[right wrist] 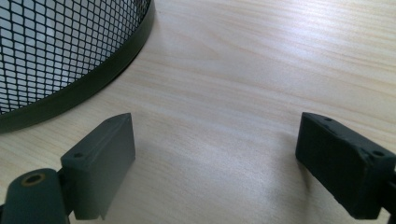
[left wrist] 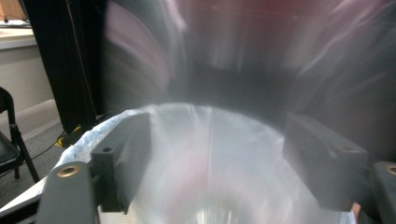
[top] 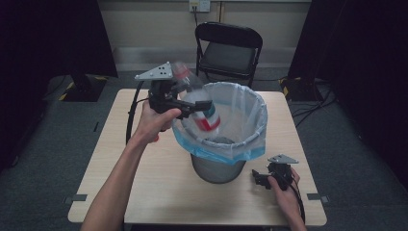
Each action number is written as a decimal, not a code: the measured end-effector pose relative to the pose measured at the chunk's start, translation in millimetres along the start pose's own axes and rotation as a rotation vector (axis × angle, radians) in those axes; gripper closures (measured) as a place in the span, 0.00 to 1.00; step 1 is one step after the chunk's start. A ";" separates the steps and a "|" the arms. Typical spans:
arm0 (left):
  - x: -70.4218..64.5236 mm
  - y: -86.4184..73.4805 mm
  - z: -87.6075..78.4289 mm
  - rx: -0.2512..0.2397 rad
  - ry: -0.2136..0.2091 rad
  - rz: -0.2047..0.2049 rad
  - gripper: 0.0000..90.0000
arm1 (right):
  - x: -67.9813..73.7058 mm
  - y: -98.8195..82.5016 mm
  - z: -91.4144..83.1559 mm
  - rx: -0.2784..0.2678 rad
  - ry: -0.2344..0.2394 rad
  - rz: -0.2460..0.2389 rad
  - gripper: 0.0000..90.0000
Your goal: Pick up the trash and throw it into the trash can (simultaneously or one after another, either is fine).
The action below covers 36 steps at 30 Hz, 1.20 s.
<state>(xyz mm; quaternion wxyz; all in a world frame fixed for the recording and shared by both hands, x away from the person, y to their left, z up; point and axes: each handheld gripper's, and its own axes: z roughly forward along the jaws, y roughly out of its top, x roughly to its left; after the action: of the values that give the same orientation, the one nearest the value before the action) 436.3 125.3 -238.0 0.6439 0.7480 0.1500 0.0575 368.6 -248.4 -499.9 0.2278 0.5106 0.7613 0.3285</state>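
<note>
Overhead, the high view shows a wooden table (top: pixel 144 187) with a mesh waste bin (top: pixel 219 166) standing on it, lined with a clear and blue bag (top: pixel 240 120) folded over its rim. The left gripper (top: pixel 190 108) is held above the bin's left edge by the person's left hand (top: pixel 154 122), and a clear plastic bottle (top: pixel 197 103) with a red and white label lies tilted at the jaw tips, its lower end over the bag's opening; motion blur smears the bottle, and whether the pads press on it cannot be told from this angle. The right gripper (top: pixel 260 179) rests low on the table near the bin's base, to its right, in the right hand (top: pixel 284 190). A black folding chair (top: pixel 228 48) stands beyond the far edge of the table. Next, the left gripper view looks down along its two black jaws, which stand well apart, with the blurred clear bottle (left wrist: pixel 205 163) between them and visible gaps at both pads, so the claw is released; the bag's rim (left wrist: pixel 93 135) shows behind it. Last, the right gripper view has its jaws spread wide over bare tabletop (right wrist: pixel 243 70), grasping nothing, with the bin's mesh wall (right wrist: pixel 56 51) just ahead to the left.
</note>
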 end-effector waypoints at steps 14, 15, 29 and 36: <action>4.3 -5.2 -4.8 0.005 0.013 0.000 0.29 | 0.1 0.1 0.0 0.001 -0.001 0.001 0.12; 4.8 -5.7 -5.6 0.004 0.018 0.000 0.29 | 0.2 0.0 0.0 0.001 0.000 0.001 0.12; 13.0 -12.9 -30.9 -0.039 0.107 -0.030 0.25 | 0.2 0.0 0.0 0.001 0.000 0.002 0.12; 18.7 -20.1 -50.0 -0.040 0.171 -0.035 0.26 | 0.2 0.0 0.0 0.001 0.000 0.002 0.12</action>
<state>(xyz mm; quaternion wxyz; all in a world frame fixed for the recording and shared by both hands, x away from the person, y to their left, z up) 437.0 180.7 -251.6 0.6445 0.7246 0.2163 0.1128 368.6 -248.2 -499.9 0.2274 0.5114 0.7609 0.3282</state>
